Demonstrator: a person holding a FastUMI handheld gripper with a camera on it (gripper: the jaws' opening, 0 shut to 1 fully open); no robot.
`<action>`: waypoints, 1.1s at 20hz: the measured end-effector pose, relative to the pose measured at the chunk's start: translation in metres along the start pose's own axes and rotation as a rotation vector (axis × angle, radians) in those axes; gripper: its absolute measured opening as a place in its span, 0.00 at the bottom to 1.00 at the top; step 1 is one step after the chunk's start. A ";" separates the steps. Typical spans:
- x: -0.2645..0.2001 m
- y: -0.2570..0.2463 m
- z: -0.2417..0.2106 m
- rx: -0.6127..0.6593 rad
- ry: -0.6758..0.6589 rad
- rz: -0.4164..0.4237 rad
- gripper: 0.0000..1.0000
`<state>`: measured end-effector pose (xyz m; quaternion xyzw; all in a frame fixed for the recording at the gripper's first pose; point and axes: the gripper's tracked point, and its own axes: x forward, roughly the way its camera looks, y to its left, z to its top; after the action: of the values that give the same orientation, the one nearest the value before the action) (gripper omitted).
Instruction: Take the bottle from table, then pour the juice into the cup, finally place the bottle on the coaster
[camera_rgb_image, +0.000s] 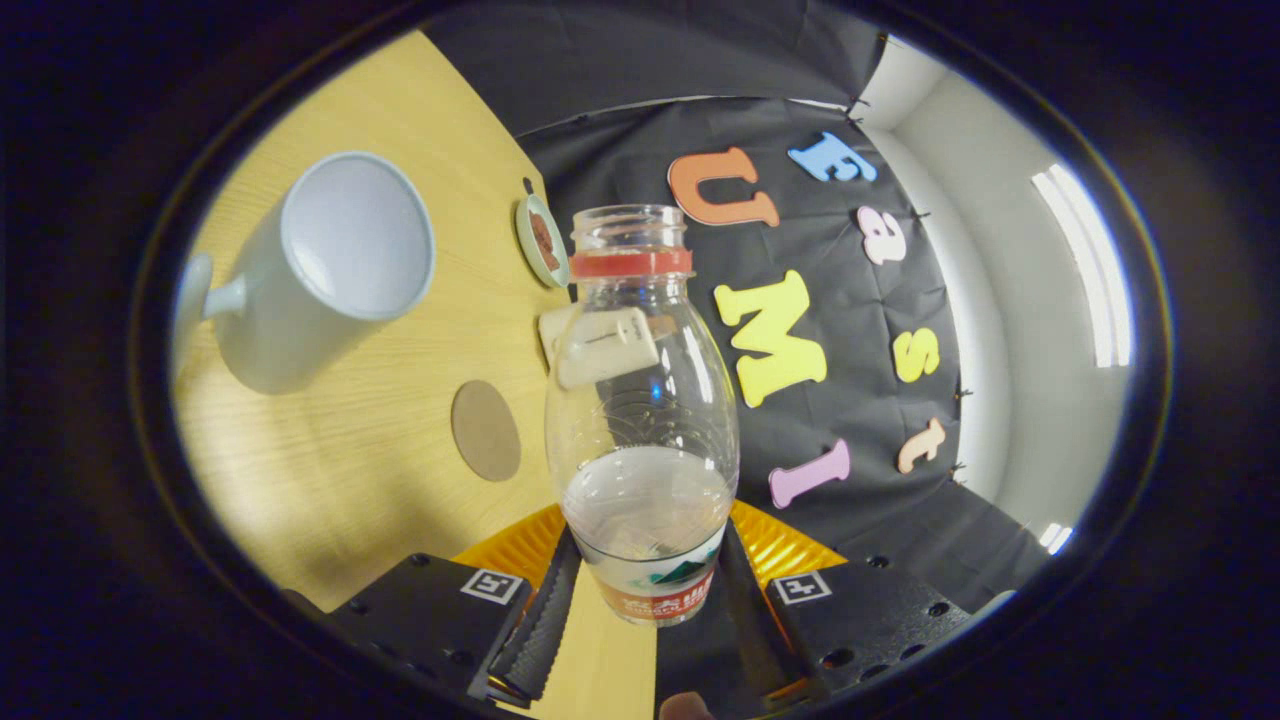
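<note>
Both fingers of the gripper (645, 600) clamp the open bottle (640, 420); beside the bottle sits the round coaster (486, 430), beyond it the cup (320, 265) and a small dish (542, 240).

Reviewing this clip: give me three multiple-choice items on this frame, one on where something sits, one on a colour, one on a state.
1. Where is the coaster?
A. on the table, between cup and bottle
B. under the cup
C. under the bottle

2. What colour is the ring on the bottle's neck?
A. green
B. red
C. blue

3. What are the gripper's fingers doing?
A. spread wide, holding nothing
B. pinching the cup's handle
C. pressing the bottle's base from both sides

Answers: 1 A, the coaster lies bare between cup and bottle. 2 B, a red ring. 3 C, the gripper has both fingers against the bottle.
</note>
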<state>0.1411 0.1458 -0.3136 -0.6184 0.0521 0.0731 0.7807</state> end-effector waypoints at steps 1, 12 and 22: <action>-0.001 -0.001 0.001 -0.025 -0.005 -0.005 0.76; -0.001 -0.009 0.006 -0.230 -0.035 -0.039 0.76; -0.006 -0.020 0.019 -0.333 -0.070 -0.074 0.76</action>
<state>0.1390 0.1599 -0.2893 -0.7377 -0.0109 0.0734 0.6711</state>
